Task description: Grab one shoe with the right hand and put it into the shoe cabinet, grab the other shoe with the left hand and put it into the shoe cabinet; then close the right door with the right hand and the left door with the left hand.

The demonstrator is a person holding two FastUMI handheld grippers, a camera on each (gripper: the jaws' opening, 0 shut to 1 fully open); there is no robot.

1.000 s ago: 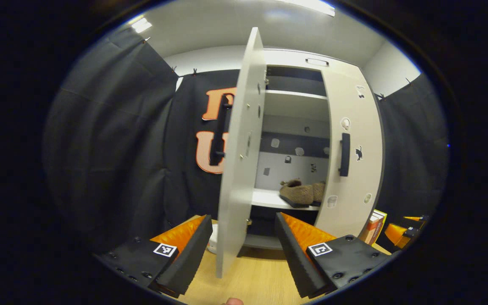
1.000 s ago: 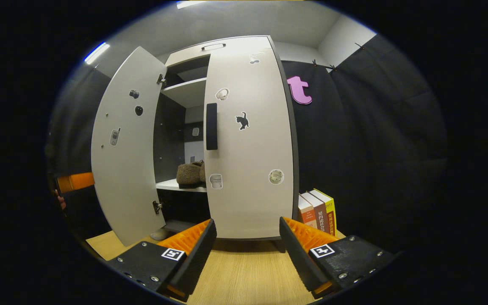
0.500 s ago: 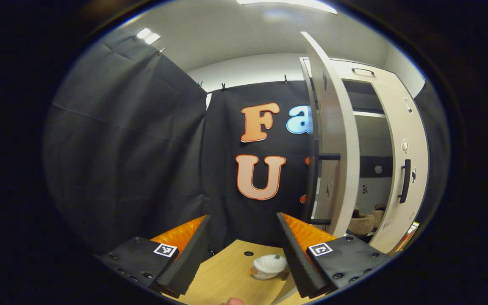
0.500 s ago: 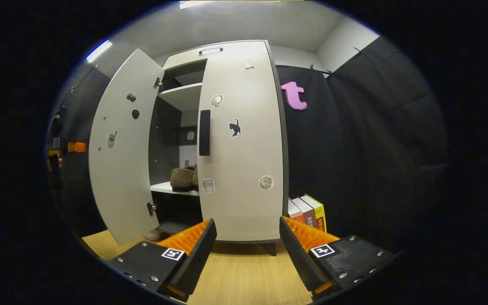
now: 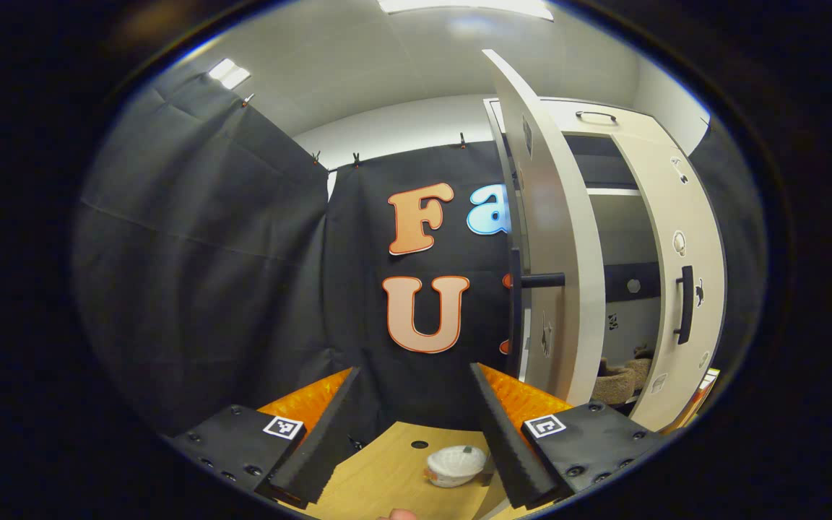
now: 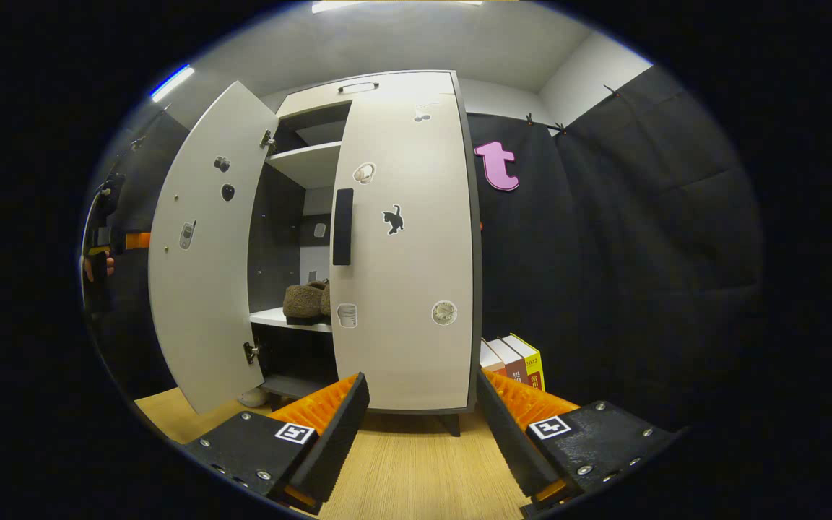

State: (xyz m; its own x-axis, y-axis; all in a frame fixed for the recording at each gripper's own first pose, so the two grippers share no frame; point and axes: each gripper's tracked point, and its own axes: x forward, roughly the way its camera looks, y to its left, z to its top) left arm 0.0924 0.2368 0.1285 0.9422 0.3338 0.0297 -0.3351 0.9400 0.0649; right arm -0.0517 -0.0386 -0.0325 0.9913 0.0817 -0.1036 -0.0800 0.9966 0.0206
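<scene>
Landmark: cabinet. Far left of it, left gripper, jaws wide, holding nothing, above table with white bowl. Left door swung open, seen edge-on from left gripper view. Inside on middle shelf, brown shoes. Right door shut. In front, right gripper, jaws wide, empty. Right of cabinet, books.

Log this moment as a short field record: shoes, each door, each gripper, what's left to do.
shoes: on the cabinet shelf, side by side
right door: shut
left door: open, swung wide
left gripper: open, empty, outside the left door
right gripper: open, empty, facing the right door
remaining: close the left door
</scene>
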